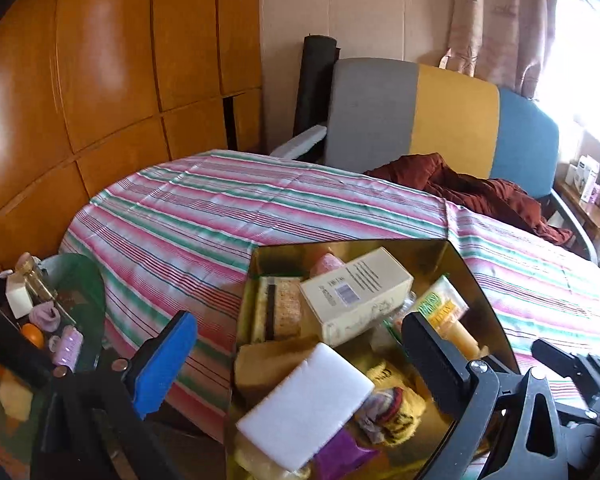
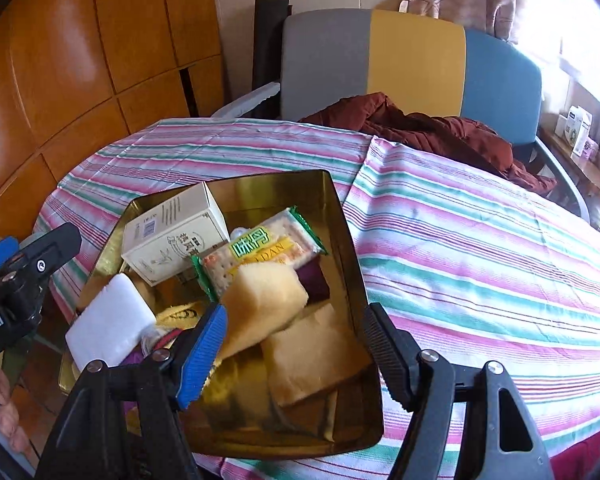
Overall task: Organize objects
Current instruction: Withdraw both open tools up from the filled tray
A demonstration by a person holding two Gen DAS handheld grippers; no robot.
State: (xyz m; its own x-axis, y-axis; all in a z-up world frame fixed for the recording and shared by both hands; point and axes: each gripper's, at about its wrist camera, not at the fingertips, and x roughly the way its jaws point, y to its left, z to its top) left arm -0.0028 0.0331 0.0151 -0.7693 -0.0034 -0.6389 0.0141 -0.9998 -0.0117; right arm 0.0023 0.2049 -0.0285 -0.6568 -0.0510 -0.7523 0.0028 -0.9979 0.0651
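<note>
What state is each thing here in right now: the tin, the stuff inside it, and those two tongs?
Gold tin: lidless, on the striped tablecloth, filled.
Cream carton: closed, lying in the tin.
Cracker packet: sealed, propped on other items.
White sponge block: leaning at the tin's edge.
Left tongs: open, empty.
Right tongs: open, empty.

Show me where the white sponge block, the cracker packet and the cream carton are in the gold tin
white sponge block (image 2: 110,322), right wrist view, middle of its top face.
cracker packet (image 2: 260,246), right wrist view, on its printed label.
cream carton (image 1: 356,294), left wrist view, centre of its upper side.
</note>
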